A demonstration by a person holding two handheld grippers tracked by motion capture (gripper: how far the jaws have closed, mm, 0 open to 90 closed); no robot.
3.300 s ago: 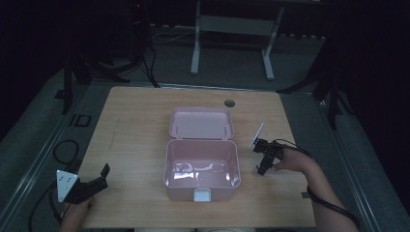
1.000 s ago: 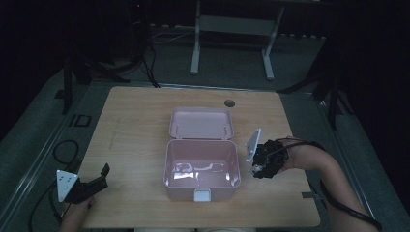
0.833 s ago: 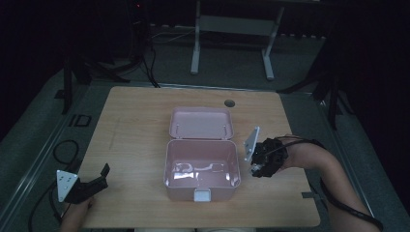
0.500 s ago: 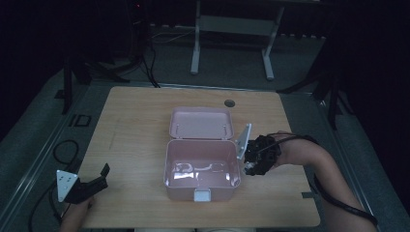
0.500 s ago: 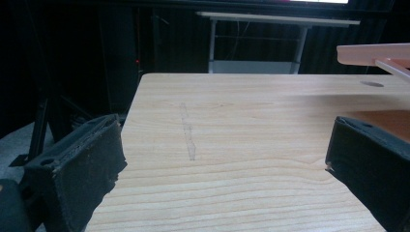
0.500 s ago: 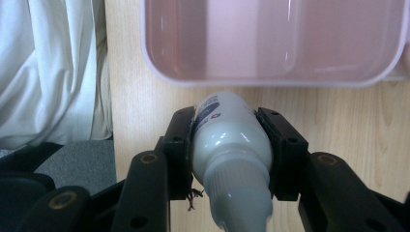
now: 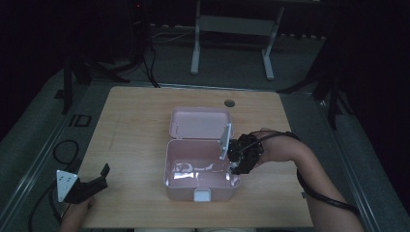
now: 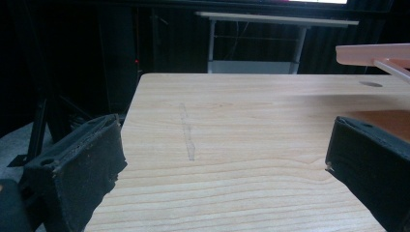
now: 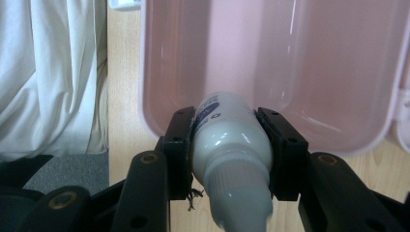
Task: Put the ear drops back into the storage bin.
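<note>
White bottle (image 9: 231, 140) clamped in right tongs (image 9: 232, 145), over pink box (image 9: 290, 58)

Glossy pink plastic box (image 7: 200, 169) – smooth white plastic bottle (image 9: 231, 140) – matt wooden table (image 7: 140, 125).

Dim high view (dark surroundings), sharper gripper views.

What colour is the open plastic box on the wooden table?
The open plastic box is pale pink, inside and out; the high view shows it best.
</note>
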